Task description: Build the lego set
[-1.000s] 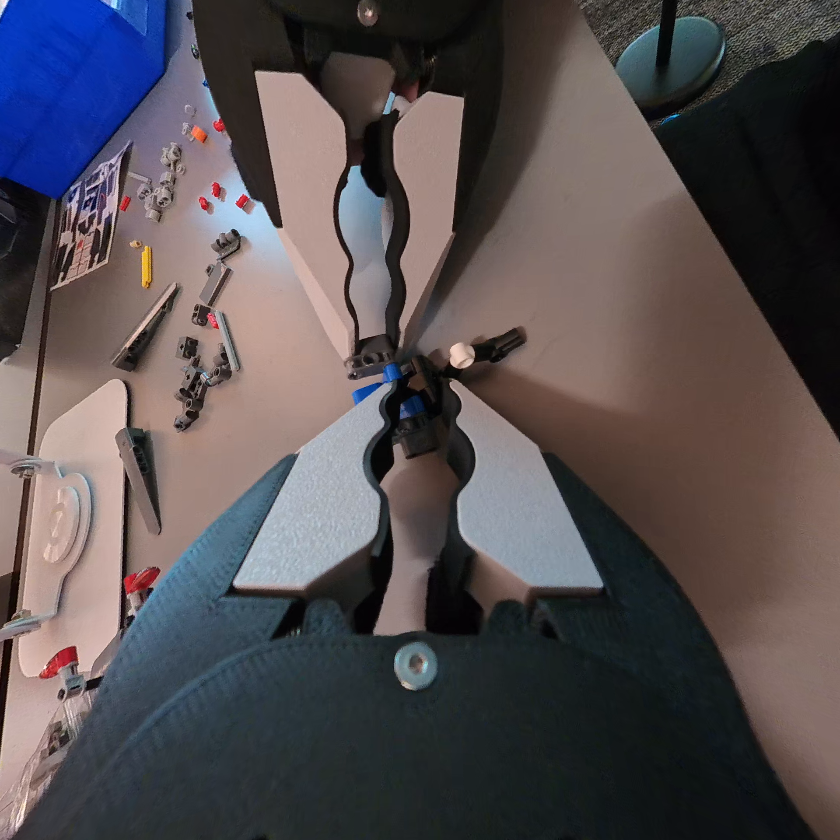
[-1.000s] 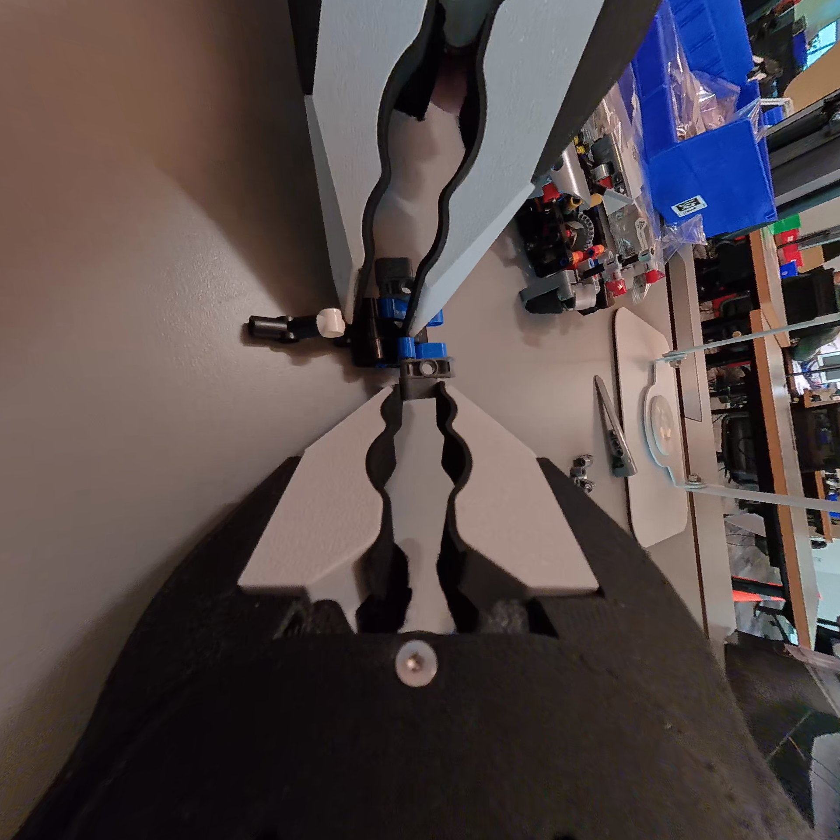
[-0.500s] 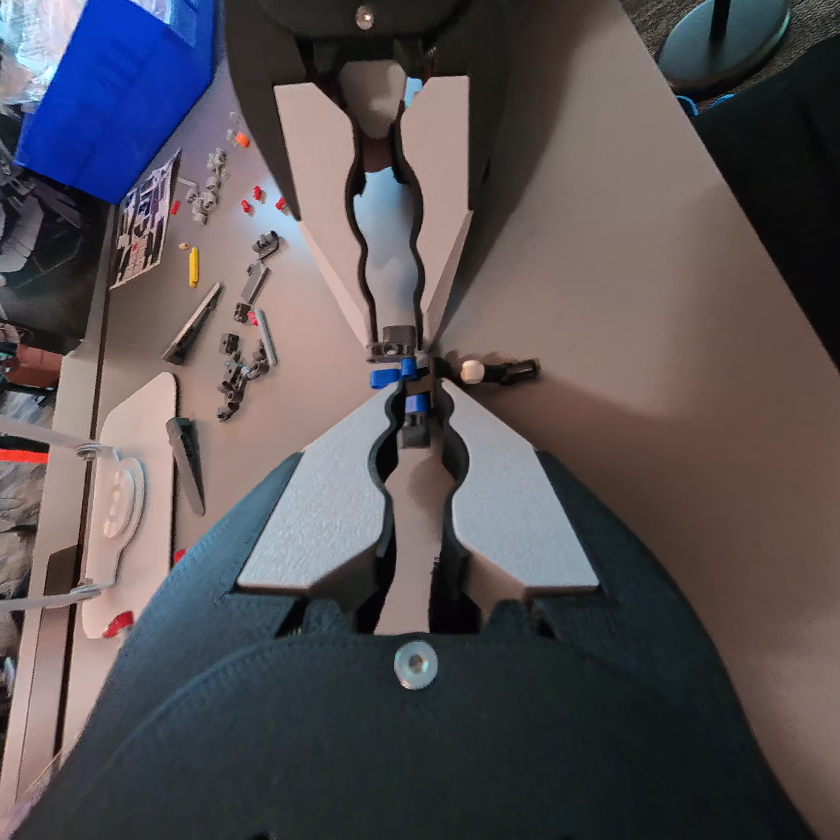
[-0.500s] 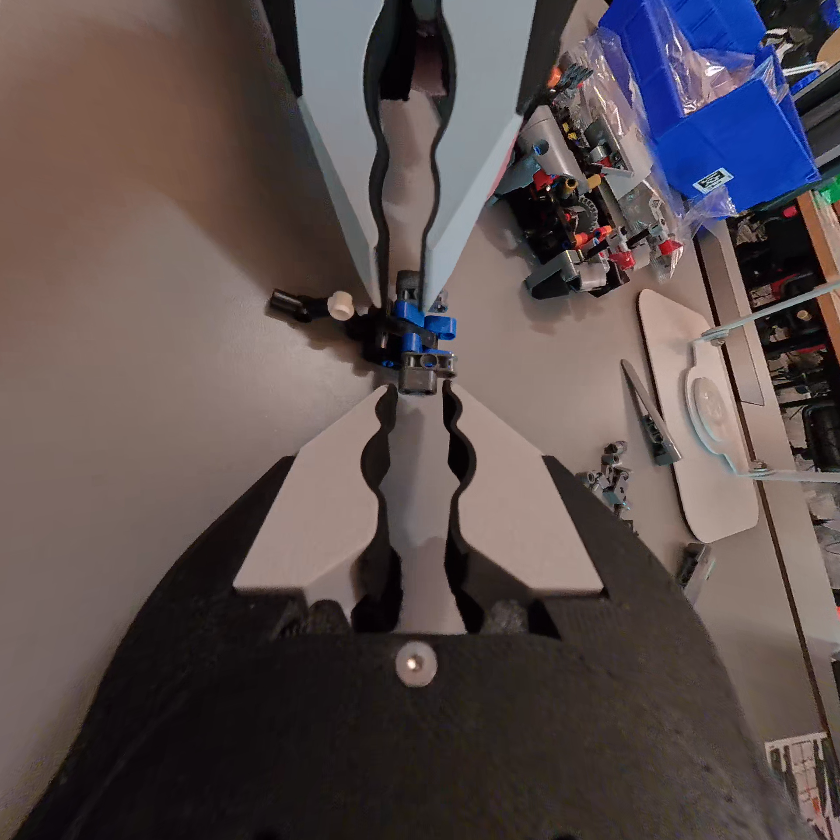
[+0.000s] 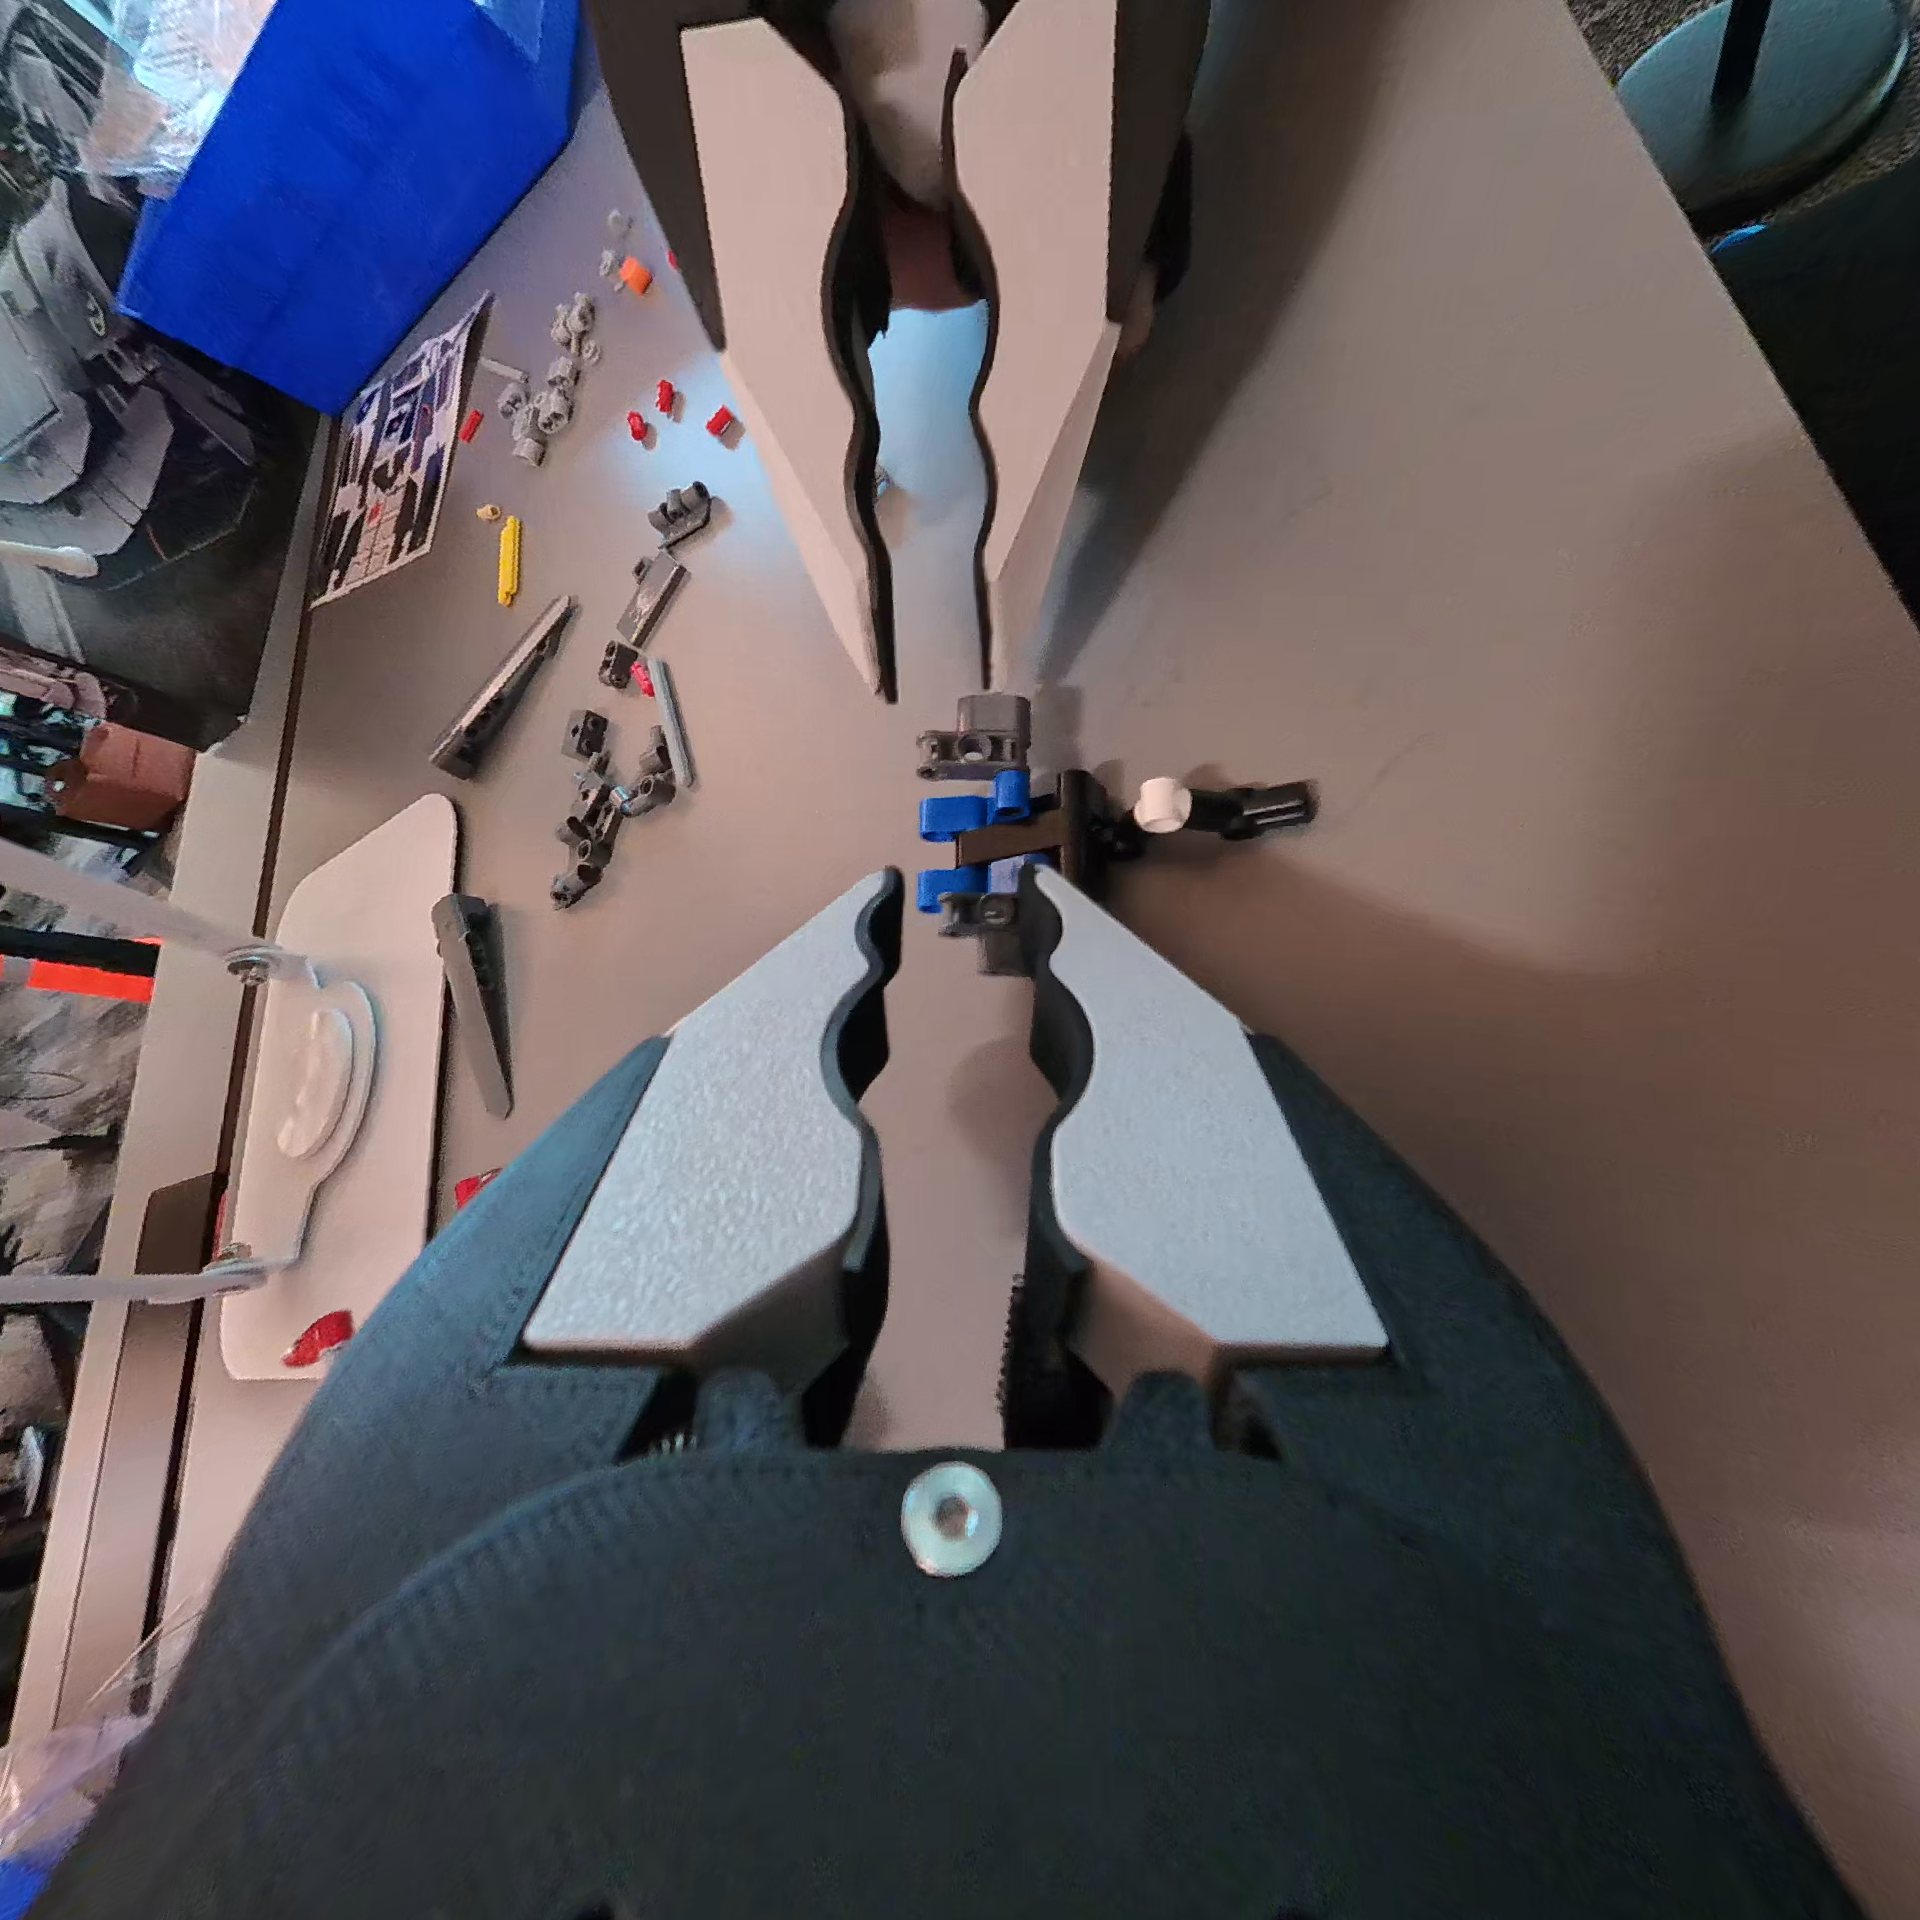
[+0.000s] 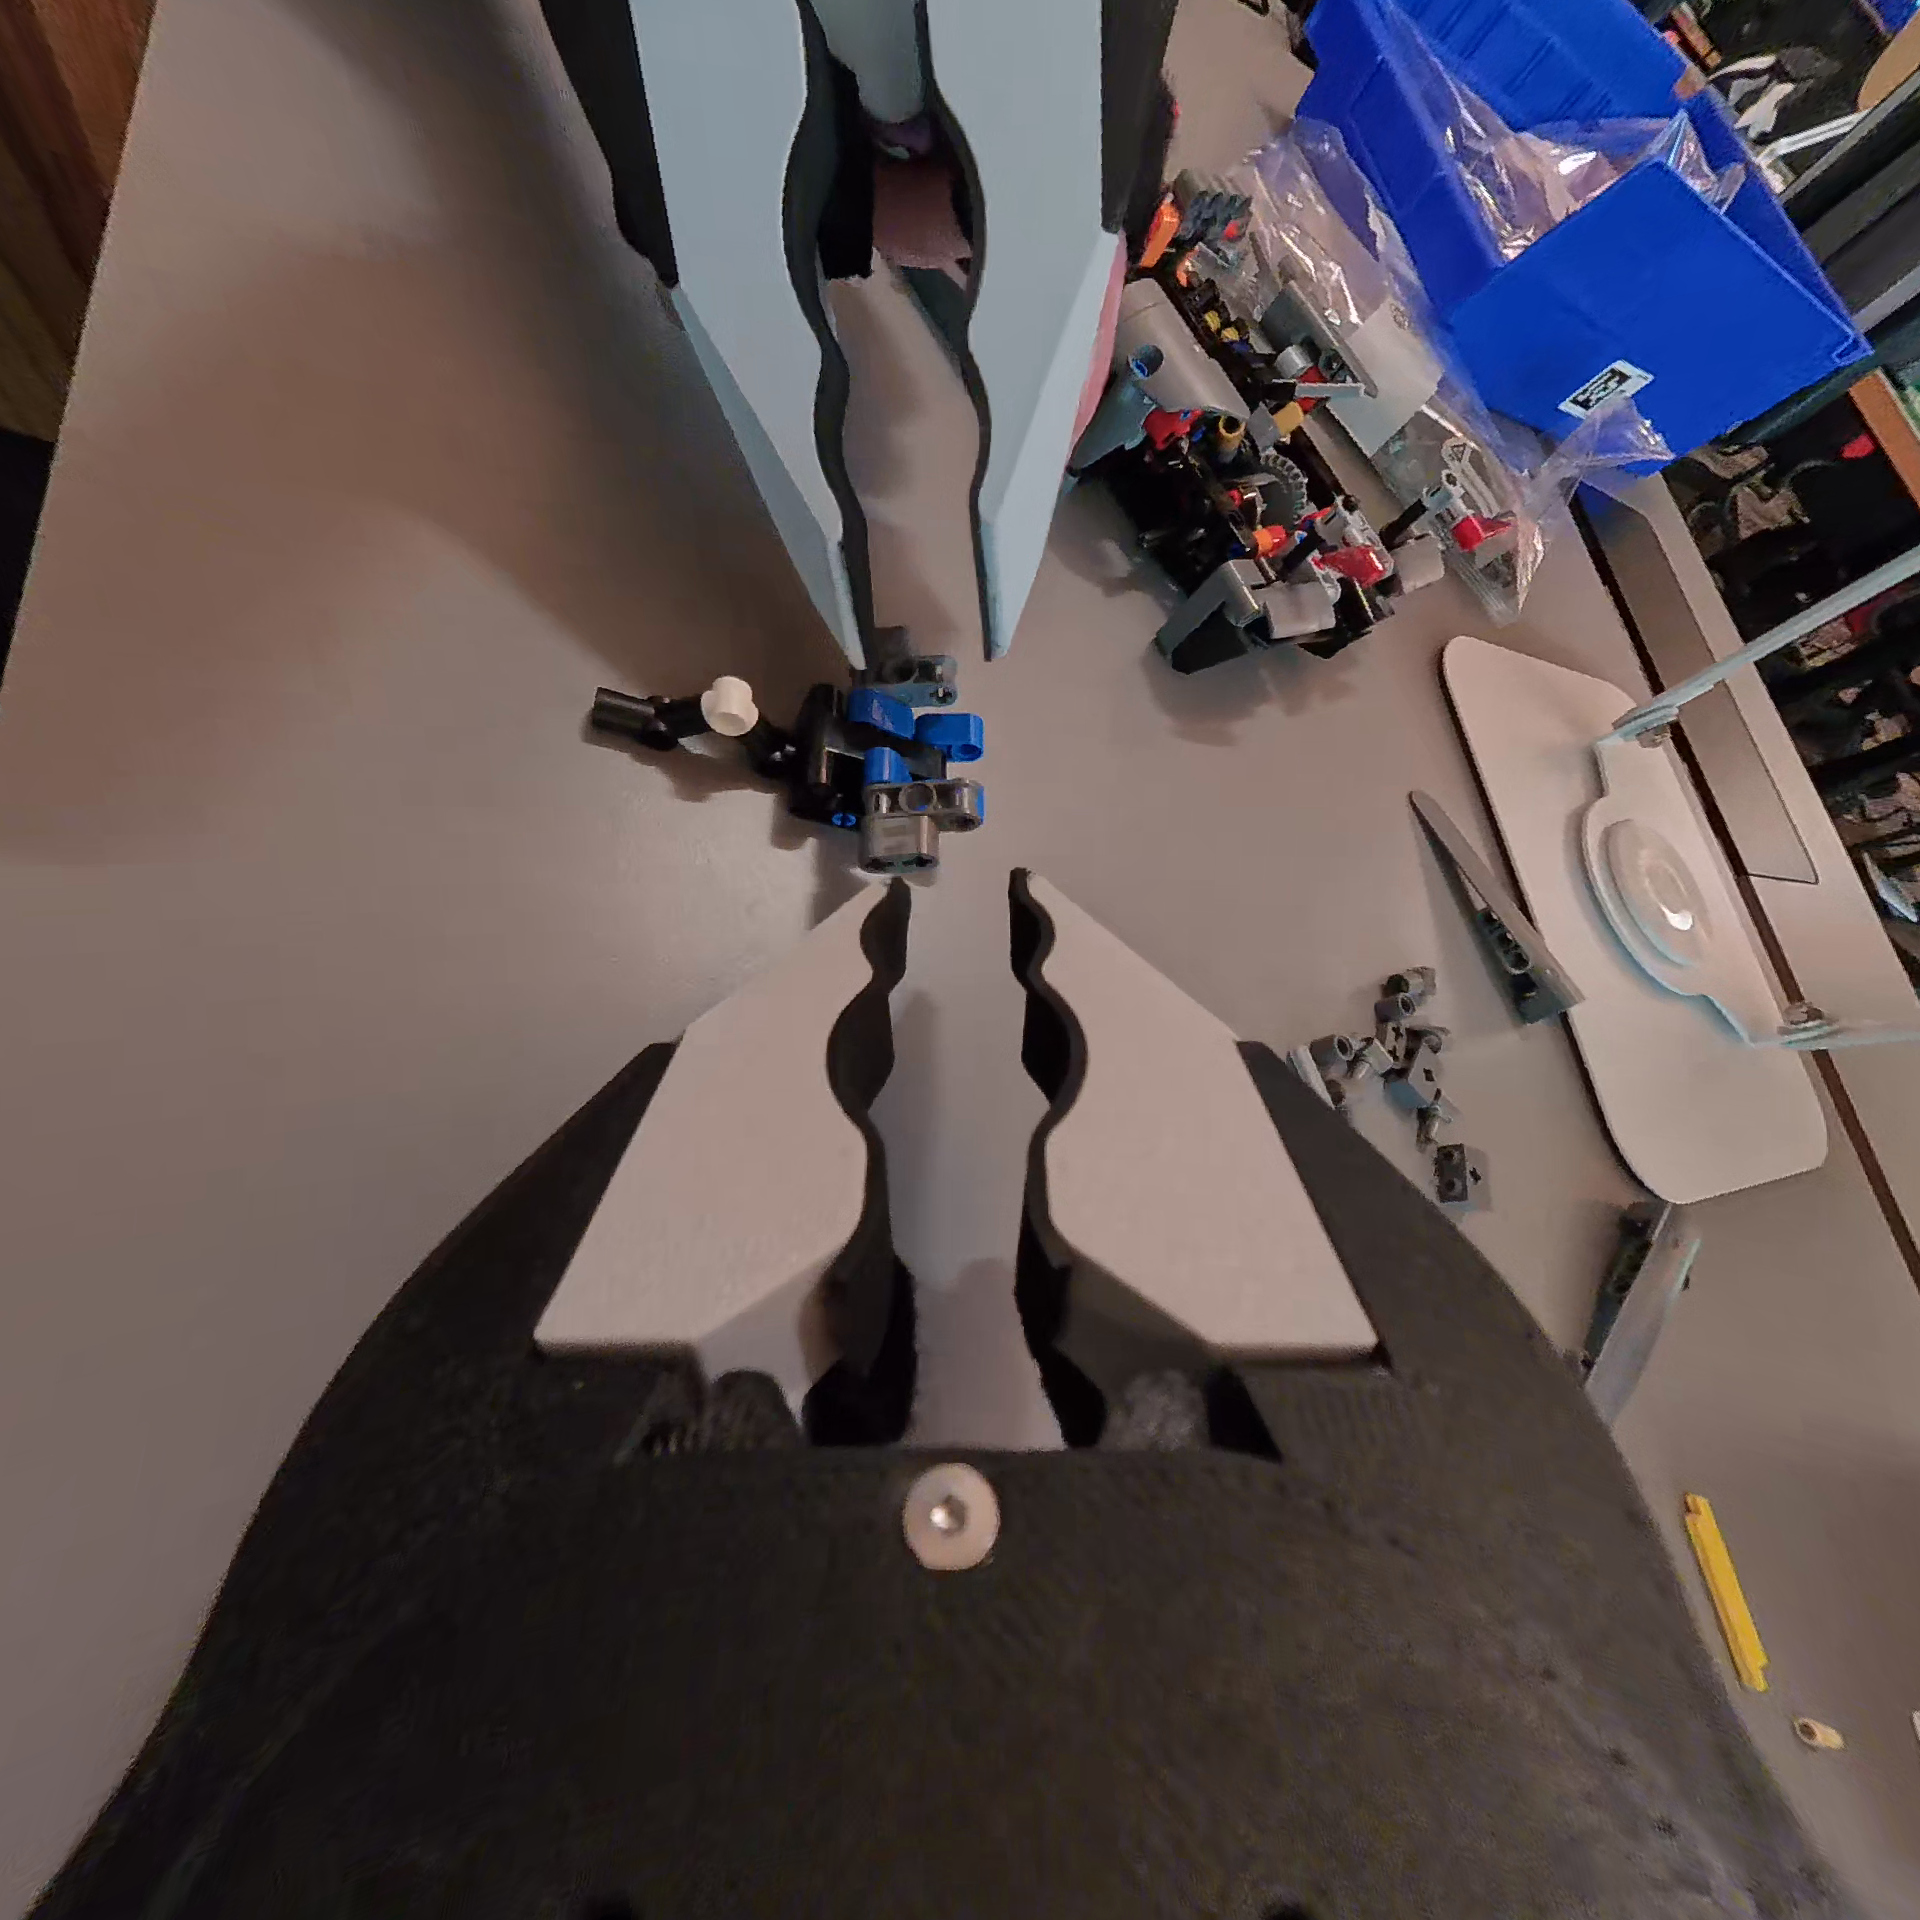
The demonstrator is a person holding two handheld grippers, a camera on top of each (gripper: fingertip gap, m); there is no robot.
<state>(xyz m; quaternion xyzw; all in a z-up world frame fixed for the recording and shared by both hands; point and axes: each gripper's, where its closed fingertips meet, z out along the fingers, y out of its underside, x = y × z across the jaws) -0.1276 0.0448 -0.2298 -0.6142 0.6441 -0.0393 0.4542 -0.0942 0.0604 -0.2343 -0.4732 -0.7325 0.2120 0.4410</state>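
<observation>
Left wrist view: our left hand-held gripper (image 5: 961, 883) and right hand-held gripper (image 6: 958, 878) both gape, released, flanking the small blue-and-black lego assembly (image 5: 1003, 821) on the grey desk (image 5: 1455, 727).

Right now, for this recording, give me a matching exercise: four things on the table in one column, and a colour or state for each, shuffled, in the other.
Things:
1. left hand-held gripper
2. small blue-and-black lego assembly
3. long thin lego axle
4. plastic storage bin

States:
A. blue, holding clear bags
B. yellow, lying alone
C. open, gripping nothing
D. resting on the table between both gripper tips

Pairs: 1-C, 2-D, 3-B, 4-A
</observation>
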